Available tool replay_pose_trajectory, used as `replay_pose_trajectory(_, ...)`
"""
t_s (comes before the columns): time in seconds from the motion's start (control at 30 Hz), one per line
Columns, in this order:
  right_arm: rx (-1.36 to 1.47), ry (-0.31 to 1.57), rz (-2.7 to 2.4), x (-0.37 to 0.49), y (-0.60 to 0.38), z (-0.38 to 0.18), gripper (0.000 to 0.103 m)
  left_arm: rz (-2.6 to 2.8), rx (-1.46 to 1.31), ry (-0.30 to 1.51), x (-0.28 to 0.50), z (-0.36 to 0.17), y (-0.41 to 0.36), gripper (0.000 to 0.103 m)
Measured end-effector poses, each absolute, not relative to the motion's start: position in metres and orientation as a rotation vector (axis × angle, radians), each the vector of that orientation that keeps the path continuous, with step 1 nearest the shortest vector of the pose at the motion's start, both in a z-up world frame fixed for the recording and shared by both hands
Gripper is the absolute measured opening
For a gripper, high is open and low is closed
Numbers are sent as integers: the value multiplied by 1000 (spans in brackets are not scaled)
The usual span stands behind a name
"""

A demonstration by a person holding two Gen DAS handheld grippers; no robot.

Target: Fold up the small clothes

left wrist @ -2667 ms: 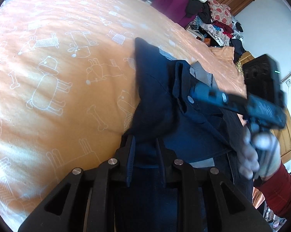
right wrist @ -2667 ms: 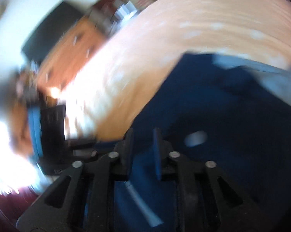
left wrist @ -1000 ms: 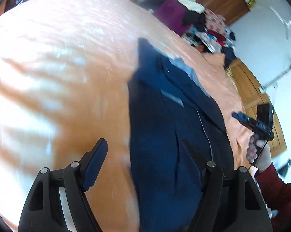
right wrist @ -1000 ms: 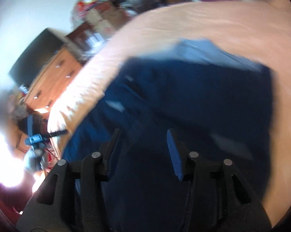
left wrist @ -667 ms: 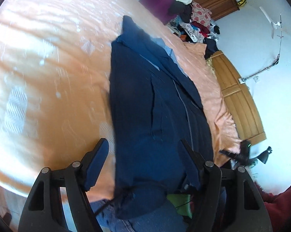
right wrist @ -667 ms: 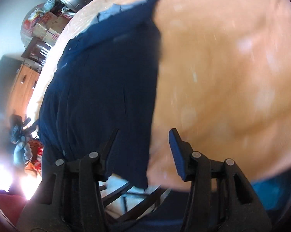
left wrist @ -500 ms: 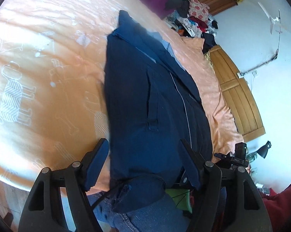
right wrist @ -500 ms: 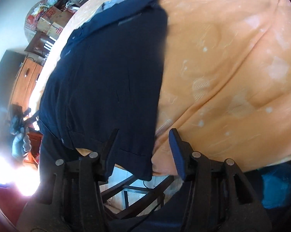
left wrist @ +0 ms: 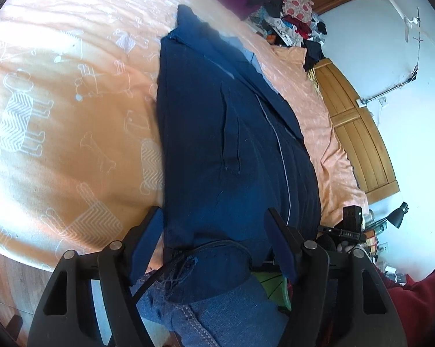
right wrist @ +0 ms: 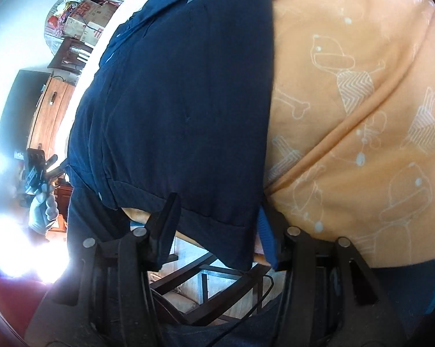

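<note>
A dark navy garment [left wrist: 217, 133] lies folded lengthwise in a long strip on the orange bedspread [left wrist: 58, 115], with a pale grey lining showing at its far end. Its near hem hangs over the bed edge. My left gripper [left wrist: 214, 243] is open above that near end, its fingers on either side of the cloth and holding nothing. In the right wrist view the same garment [right wrist: 182, 101] fills the left half, and my right gripper [right wrist: 217, 225] is open over the hanging hem. The other gripper [right wrist: 38, 170] shows small at far left, held by a hand.
A person's jeans-clad leg [left wrist: 217, 312] is under the left gripper, a red sleeve [left wrist: 414, 303] at lower right. Piled clothes [left wrist: 278, 5] and a wooden wardrobe [left wrist: 359, 133] lie beyond the bed. Boxes [right wrist: 84, 17] and a wooden cabinet [right wrist: 47, 110] stand to the side.
Both grippers let go of the garment, opened and pulled back toward the near bed edge. The garment now lies flat in a long folded strip.
</note>
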State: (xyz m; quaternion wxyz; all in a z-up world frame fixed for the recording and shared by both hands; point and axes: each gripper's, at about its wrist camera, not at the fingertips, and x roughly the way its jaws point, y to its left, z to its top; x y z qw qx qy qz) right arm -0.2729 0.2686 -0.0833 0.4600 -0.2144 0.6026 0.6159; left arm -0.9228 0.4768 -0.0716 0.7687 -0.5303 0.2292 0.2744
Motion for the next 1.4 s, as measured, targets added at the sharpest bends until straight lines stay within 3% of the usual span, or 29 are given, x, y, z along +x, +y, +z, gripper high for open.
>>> replay_pose_trajectory(0.23, -524, 1486, 1516, -272, 267, -83, 51, 580, -1123, 569, -917, -68, 472, 64)
replay_pose_trajectory(0.37, -526, 1481, 1514, -273, 266, -81, 51, 589, -1127, 570, -919, -70, 471, 53)
replay_pose_trajectory(0.47, -525, 1482, 1515, -273, 265, -80, 51, 629, -1136, 601, -921, -73, 471, 35)
replay_pose_trajectory(0.6, -515, 1489, 1520, -271, 264, -82, 51, 703, -1187, 574, -951, -76, 468, 25)
replay_pose_trajectory(0.67, -501, 1504, 1522, -269, 264, -85, 51, 678, -1205, 496, -969, -69, 458, 25)
replay_pose_trajectory(0.73, -484, 1527, 1521, -266, 265, -88, 50, 534, -1242, 301, -985, -51, 444, 27)
replay_pose_trajectory(0.77, -471, 1543, 1522, -263, 266, -89, 51, 478, -1227, 254, -987, -38, 438, 39)
replay_pose_trajectory(0.8, -463, 1552, 1524, -262, 267, -90, 51, 455, -1203, 248, -985, -28, 433, 60)
replay_pose_trajectory(0.87, -442, 1574, 1531, -260, 270, -92, 53, 490, -1189, 345, -974, -26, 431, 73)
replay_pose_trajectory(1.0, -440, 1580, 1552, -261, 274, -91, 59, 629, -1184, 605, -954, -59, 437, 65)
replay_pose_trajectory(1.27, -449, 1559, 1570, -262, 270, -88, 59, 727, -1027, 727, -919, -64, 448, 62)
replay_pose_trajectory(1.4, -444, 1559, 1567, -261, 270, -89, 59, 715, -1030, 686, -915, -65, 453, 62)
